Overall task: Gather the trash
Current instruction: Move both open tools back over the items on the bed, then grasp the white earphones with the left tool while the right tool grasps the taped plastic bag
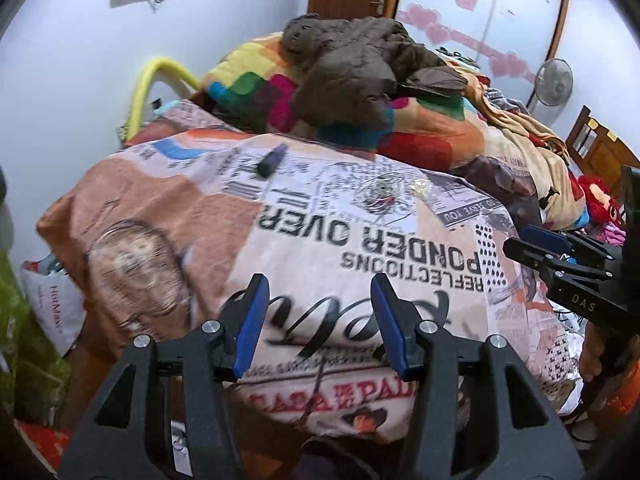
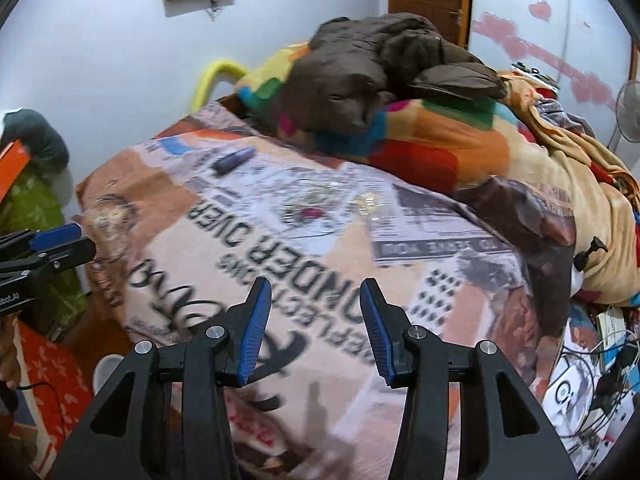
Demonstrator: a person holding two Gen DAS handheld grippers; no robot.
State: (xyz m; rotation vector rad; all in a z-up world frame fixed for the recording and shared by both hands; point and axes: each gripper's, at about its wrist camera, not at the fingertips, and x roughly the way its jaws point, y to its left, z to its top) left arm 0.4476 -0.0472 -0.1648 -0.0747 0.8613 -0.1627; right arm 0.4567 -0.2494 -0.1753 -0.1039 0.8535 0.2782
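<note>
1. We hold the left gripper [image 1: 320, 320] above the near end of the printed bedsheet [image 1: 360, 240], its blue-padded jaws spread apart with nothing between them.
2. Our right gripper [image 2: 316, 330] hangs over the same sheet, jaws likewise parted and bare; it also shows at the right edge of the left wrist view.
3. The trash lies toward the far part of the sheet: a dark purple wrapper [image 1: 272, 160] near the far left, a clear crumpled plastic piece [image 1: 382, 196] in the middle, and a small shiny scrap [image 1: 420, 186] just beside it on the right.
4. All three sit apart from both grippers, with flat open sheet between.
5. Beyond them a colourful blanket [image 1: 420, 128] rises in a heap, topped by a brown garment [image 1: 360, 64].
6. The sheet's left edge drops off toward a white bag [image 1: 60, 304]; the right edge falls toward tangled cables [image 2: 592, 380].
</note>
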